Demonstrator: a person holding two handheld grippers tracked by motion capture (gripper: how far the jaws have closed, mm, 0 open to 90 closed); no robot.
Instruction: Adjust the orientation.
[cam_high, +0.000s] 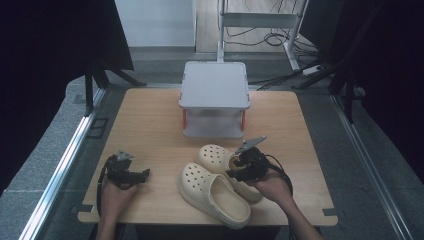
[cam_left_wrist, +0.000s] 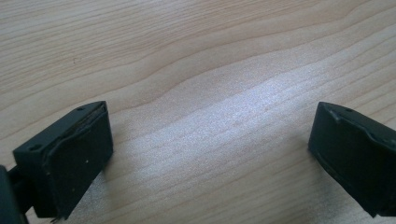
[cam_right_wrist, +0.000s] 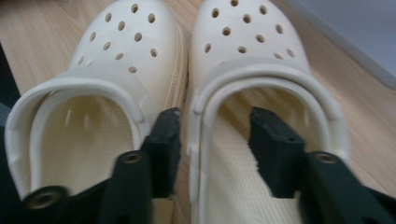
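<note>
Two cream-coloured perforated foam clogs sit side by side at the near middle of the light wooden table (cam_high: 150, 125), and the action is all on the farther clog (cam_high: 216, 156). Its toe points away and to the left, toward the far side of the table, heel opening back toward the person, so its long axis runs diagonally from near-right to far-left. The nearer clog (cam_high: 212, 192) lies parallel, the two sidewalls touching or very nearly so.

The right gripper (cam_right_wrist: 215, 135) is at that farther clog's heel end, jaws partly spread and straddling the inner sidewall and heel strap: one jaw sits in the seam between the two shoes, the other inside the foot opening. Nothing is clamped yet; there is daylight between pad and wall.

The risk, as I judge it: the outer jaw is wedged right against the nearer clog, so closing could pinch or drag that shoe along too. The soft strap and wall could also fold and slip out of a shallow bite, letting the clog swing toe-down if lifted.

Out to the left, the left gripper (cam_high: 124, 171) rests over bare wood, jaws wide apart, holding nothing. Beyond the shoes stands a grey lidded plastic bin with orange latches (cam_high: 214, 85) at the table's far middle.
</note>
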